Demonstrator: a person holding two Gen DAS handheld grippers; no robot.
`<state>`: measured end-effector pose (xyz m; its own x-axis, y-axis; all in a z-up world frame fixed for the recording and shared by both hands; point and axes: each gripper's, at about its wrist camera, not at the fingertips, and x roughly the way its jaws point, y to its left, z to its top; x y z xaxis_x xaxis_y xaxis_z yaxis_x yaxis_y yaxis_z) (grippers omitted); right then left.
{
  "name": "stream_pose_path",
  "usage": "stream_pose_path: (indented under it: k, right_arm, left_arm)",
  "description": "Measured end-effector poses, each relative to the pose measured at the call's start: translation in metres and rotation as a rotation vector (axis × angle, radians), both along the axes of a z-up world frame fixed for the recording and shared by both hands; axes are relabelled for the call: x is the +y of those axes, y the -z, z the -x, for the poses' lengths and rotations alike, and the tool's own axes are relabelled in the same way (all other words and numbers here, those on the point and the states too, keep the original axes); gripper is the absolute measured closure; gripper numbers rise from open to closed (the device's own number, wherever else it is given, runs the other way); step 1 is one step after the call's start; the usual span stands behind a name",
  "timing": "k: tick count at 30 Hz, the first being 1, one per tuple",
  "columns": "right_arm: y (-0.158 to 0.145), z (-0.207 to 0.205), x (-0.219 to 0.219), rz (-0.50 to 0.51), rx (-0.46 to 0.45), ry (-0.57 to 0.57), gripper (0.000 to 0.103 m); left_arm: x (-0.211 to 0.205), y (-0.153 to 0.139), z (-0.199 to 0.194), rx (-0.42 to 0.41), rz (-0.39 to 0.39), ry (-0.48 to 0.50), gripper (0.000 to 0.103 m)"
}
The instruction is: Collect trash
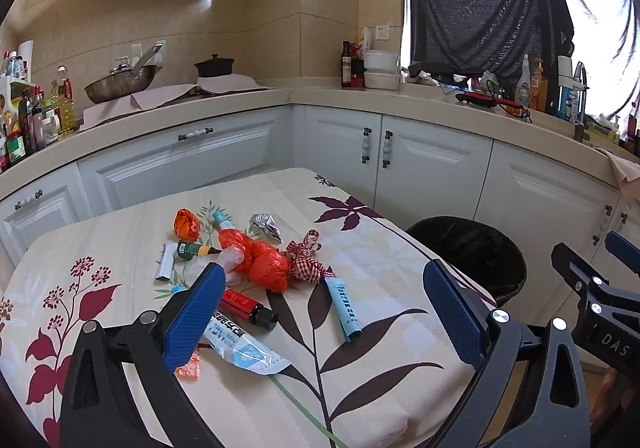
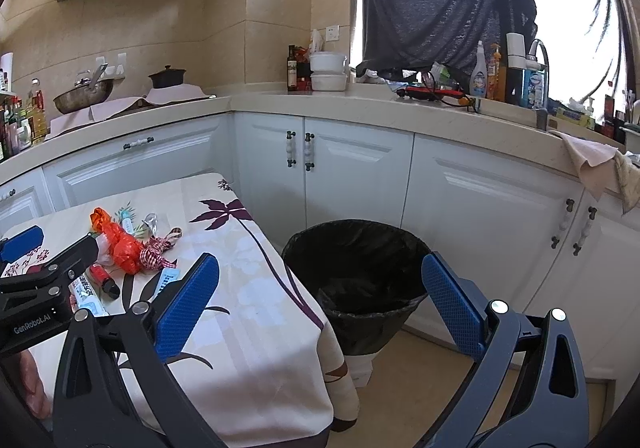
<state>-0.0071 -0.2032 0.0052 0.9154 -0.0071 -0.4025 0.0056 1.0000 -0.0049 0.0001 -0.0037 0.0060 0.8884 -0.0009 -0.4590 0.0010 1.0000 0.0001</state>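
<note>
Hovering above the near edge of the cloth-covered worktop [image 1: 380, 248], the left tongs [image 1: 324, 312] tilt gently downward with their blue pads spread as wide as they go, gripping nothing. Just beyond them, toward 12 o'clock in the left wrist view, lies the trash: an orange plastic bag [image 1: 260, 258], a red checked ribbon [image 1: 306, 258], a blue tube [image 1: 346, 308], a red bottle [image 1: 248, 306], a crumpled foil piece [image 1: 266, 226] and a white-and-blue wrapper [image 1: 244, 348]. The right tongs [image 2: 320, 304] are held beside the left, likewise angled slightly down, fully parted and empty; between their pads, at 12 o'clock in the right wrist view, stands the black-lined bin [image 2: 352, 268] on the floor, close against the worktop's right side. From there the pile sits at about 10 o'clock.
</note>
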Motion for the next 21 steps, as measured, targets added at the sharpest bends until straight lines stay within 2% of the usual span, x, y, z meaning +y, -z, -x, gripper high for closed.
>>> stream_pose_path:
  k: [21]
  right_arm:
    - [0.0,0.0003,0.0008,0.0,-0.005,-0.001,0.004]
  left_arm:
    - [0.0022,0.0059,0.0014,-0.002,0.007,-0.005,0.007]
